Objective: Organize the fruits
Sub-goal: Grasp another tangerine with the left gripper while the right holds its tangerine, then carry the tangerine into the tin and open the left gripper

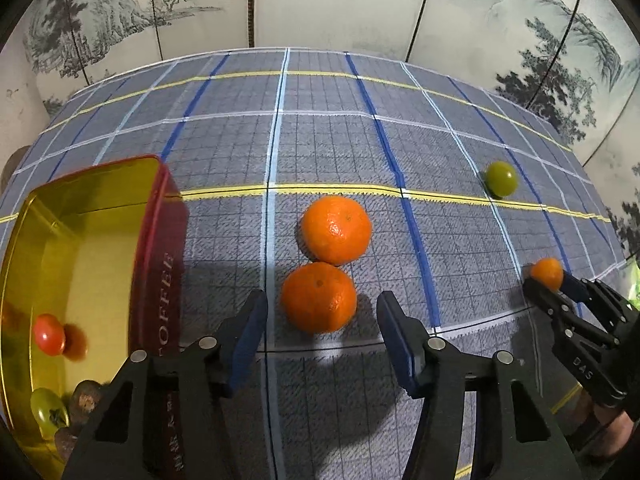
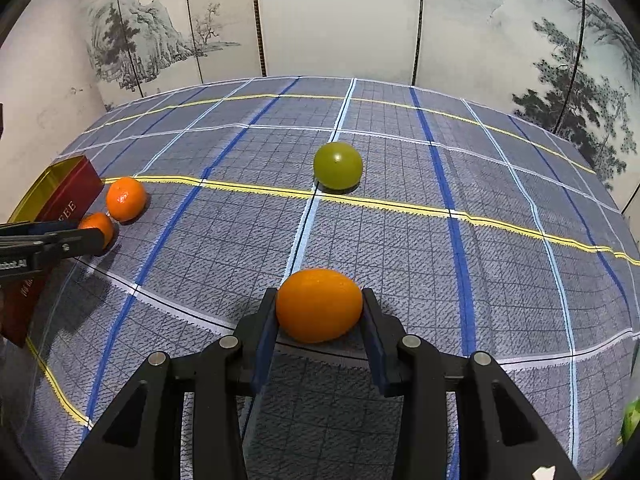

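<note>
While right gripper (image 2: 319,312) clamps kumquat (image 2: 319,305), cloth (image 2: 500,184) beyond open

Orange mandarins (image 1: 318,297), green fruit (image 2: 338,165), blue-checked cloth (image 2: 400,240).

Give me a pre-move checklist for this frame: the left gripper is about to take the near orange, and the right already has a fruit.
1. Near orange sits between the left gripper's fingers: ok.
2. Left pads touching it: not ok, gaps show on both sides.
3. Far orange clear of the near one: not ok, they touch.
4. Right gripper shut on the small orange: ok.
5. Tin open with room inside: ok.
6. Green fruit out of both grippers' way: ok.
</note>
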Motion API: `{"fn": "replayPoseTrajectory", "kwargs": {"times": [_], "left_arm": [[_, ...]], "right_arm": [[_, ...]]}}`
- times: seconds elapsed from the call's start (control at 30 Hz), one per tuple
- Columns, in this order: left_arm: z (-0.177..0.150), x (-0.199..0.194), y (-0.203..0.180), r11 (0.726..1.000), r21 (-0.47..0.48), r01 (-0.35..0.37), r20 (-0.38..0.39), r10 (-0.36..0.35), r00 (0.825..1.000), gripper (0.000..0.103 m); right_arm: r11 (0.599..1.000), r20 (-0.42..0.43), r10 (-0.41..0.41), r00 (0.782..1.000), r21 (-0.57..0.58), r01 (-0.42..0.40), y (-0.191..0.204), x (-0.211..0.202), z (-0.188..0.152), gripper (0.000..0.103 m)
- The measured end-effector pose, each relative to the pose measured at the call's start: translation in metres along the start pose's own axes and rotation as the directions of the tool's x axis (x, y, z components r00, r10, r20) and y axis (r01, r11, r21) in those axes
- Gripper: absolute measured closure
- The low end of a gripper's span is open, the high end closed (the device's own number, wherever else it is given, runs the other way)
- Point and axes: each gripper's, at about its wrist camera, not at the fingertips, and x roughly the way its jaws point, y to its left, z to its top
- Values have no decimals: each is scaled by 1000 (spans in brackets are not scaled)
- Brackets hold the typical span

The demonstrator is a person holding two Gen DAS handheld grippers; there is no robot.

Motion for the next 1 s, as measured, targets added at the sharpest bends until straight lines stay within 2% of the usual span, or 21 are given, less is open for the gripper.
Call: {"fn": "replayPoseTrajectory", "kwargs": {"times": [0.13,0.37,0.7,1.0], "left_arm": [[1,6,-1,1000,7,-6,-7,6,1000,48],[-1,9,-1,1000,14,-18,-5,18,1000,63],[-9,-1,3,1000,-3,-12,-7,12,1000,64],[-17,-30,2,1000,2,11,28,-11,1000,64]], "right_arm": [[1000,0,1,1000,3,-1,0,0,0,66],[1000,0,1,1000,2,-1,0,0,0,66],[1000,0,-3,1000,0,3,0,0,0,66],[1000,-2,-12,1000,-6,12,2,2,-1,66]]}}
